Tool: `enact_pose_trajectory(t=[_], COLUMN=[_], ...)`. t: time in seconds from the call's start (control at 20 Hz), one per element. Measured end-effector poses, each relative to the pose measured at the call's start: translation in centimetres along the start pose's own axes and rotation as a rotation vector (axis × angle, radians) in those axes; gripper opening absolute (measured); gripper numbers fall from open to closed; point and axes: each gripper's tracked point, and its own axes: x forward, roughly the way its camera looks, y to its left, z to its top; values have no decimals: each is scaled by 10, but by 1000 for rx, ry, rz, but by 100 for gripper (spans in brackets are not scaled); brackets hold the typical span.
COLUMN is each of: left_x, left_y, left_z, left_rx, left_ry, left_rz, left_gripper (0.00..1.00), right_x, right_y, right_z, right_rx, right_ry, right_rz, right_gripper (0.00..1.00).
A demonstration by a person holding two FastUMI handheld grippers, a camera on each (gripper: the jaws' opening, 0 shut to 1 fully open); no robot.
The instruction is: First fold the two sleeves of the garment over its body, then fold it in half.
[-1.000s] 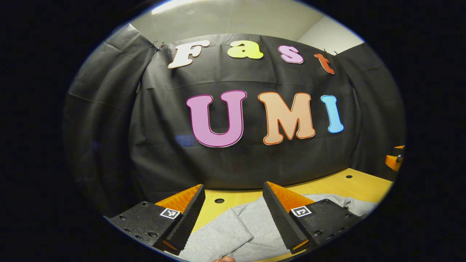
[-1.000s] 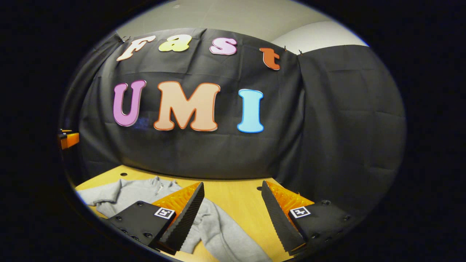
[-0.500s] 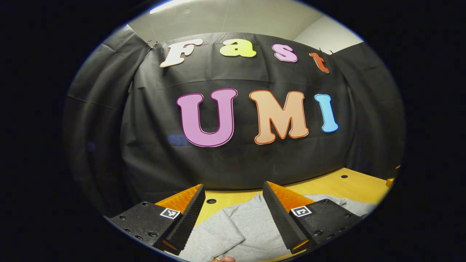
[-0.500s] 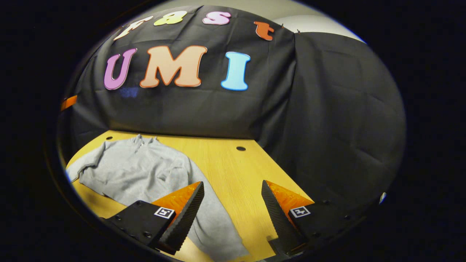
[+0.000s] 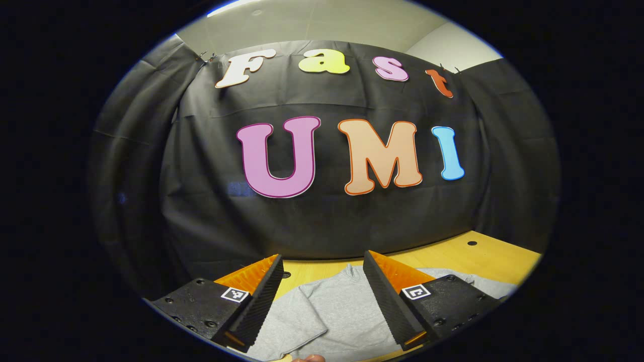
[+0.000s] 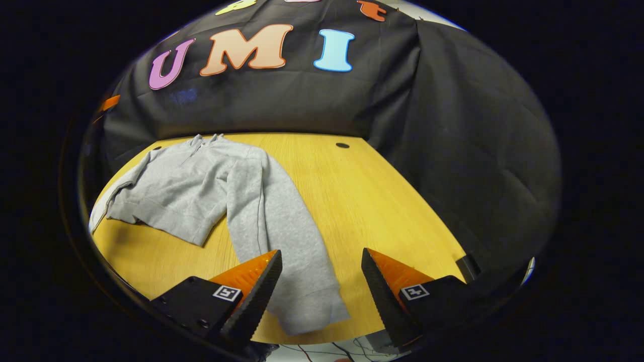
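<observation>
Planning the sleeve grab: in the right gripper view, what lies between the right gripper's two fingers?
The grey sleeve's cuff end on the bare wooden table; the open right gripper touches nothing.

garment point(image 6: 201, 186) on table point(image 6: 362, 201), left half | one sleeve point(image 6: 282, 241) reaching to near edge, between right tongs point(image 6: 319, 281)

- grey sweatshirt point(image 6: 201, 186) lies flat on the yellow wooden table point(image 6: 362, 201), collar point(image 6: 204, 140) at 12 o'clock toward the back wall
- one long sleeve point(image 6: 282, 236) unfolded, stretches toward 5 o'clock, cuff point(image 6: 317, 314) near the table's front edge
- other sleeve lies along the 9 o'clock side
- in the left gripper view the grey fabric point(image 5: 332, 317) lies flat
</observation>
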Motion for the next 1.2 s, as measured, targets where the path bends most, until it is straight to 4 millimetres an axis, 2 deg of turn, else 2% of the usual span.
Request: enact_pose_trajectory(t=[0.05, 0.35, 0.55, 0.65, 0.7, 0.75, 0.8, 0.9, 1.0, 1.2], left_x=[1, 5, 6, 6, 6, 5, 3, 0, 0, 0], left_y=[-1, -15, -26, -30, -32, -34, -35, -36, -36, -31], left_z=[-1, -3, -2, -1, -1, 1, 1, 4, 6, 3], left_rx=[5, 16, 25, 27, 27, 25, 24, 10, 16, 10], left_ry=[1, 13, 13, 13, 11, 9, 8, -2, -7, -13], left_rz=[1, 9, 22, 35, 44, 54, 67, 82, 80, 61], left_gripper=[94, 94, 94, 94, 94, 99, 94, 94, 94, 94], right_x=[1, 7, 11, 13, 13, 14, 13, 16, 14, 12], right_y=[1, -2, 11, 12, 13, 15, 17, 19, 22, 27], right_z=[-7, -47, -62, -62, -63, -61, -60, -62, -61, -47], right_rx=[1, 40, 70, 78, 60, 49, 52, 70, 102, 179], right_ry=[19, 130, 185, 186, 189, 184, 191, 201, 213, 204], right_rz=[7, 48, 129, 156, 174, 192, 214, 224, 221, 197], right_gripper=[99, 99, 99, 87, 78, 64, 49, 12, 4, 3])
